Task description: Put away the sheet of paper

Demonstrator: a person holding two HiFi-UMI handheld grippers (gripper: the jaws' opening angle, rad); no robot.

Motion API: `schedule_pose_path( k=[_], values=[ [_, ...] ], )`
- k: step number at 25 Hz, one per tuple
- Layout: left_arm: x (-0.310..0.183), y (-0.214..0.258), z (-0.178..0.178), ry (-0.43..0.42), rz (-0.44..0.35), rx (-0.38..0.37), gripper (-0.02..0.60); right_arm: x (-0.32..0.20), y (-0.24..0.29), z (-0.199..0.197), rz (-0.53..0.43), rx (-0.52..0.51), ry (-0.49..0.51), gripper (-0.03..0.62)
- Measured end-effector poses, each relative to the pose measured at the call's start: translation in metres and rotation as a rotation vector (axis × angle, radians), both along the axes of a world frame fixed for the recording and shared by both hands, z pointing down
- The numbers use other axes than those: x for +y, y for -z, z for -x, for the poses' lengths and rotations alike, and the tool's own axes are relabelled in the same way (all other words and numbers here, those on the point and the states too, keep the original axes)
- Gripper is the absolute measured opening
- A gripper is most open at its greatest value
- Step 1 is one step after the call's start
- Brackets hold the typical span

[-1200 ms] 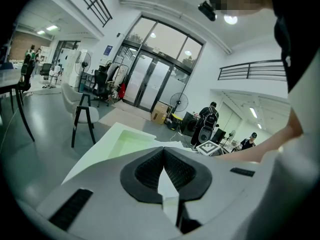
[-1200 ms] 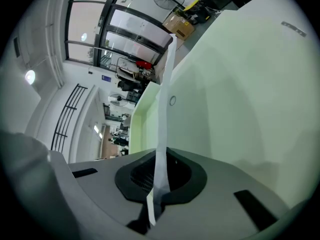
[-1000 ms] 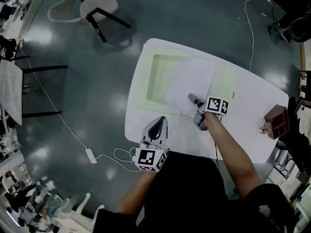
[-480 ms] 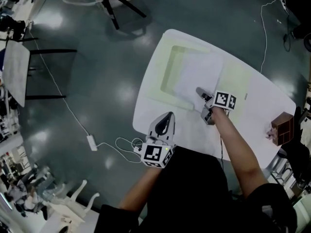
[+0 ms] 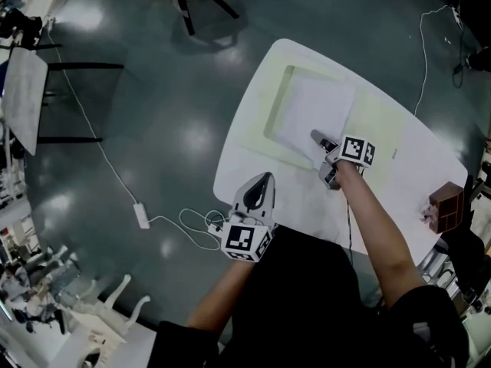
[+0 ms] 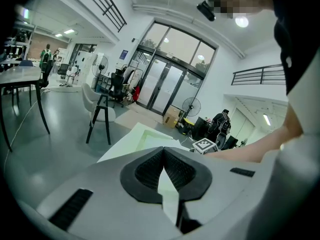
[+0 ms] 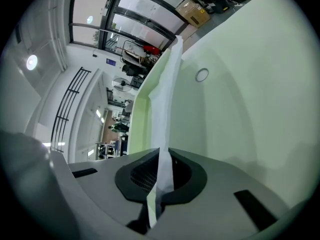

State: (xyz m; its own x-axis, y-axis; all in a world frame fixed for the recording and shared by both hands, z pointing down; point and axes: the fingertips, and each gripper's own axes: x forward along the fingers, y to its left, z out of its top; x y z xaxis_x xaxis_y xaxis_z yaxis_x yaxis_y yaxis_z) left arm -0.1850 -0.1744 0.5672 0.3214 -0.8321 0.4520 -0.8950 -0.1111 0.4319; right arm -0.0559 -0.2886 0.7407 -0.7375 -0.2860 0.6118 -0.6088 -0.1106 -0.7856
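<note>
**Head view.** The right claw (image 5: 316, 136) is clamped on the near corner of the sheet of paper (image 5: 314, 107). The sheet lies over the recess of the green case (image 5: 270, 121), which sits open on the white surface (image 5: 399, 198). The left claw (image 5: 261, 182) hangs well short of the case, off its near side. Step in hand, as judged: lowering the sheet into the case. The next move calls for squaring its edges to the recess before letting go. Against the frame a second ago, the sheet sits slightly deeper over the recess, while the left claw has hardly moved.

**Left gripper view.** The left claw (image 6: 163, 160) is closed, its tips meeting on nothing, with the case ahead.

**Right gripper view.** The right claw (image 7: 160, 173) pinches the sheet (image 7: 166, 104) edge-on, just above the case floor (image 7: 245, 89).
</note>
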Motion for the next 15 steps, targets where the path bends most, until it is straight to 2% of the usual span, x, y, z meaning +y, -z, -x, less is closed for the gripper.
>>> schedule_pose_path(
  k=[15],
  values=[
    [-0.008,0.001,0.027,0.028,-0.014,0.0,0.003,-0.006,-0.012,0.023,0.014,0.025,0.036,-0.002]
  ],
)
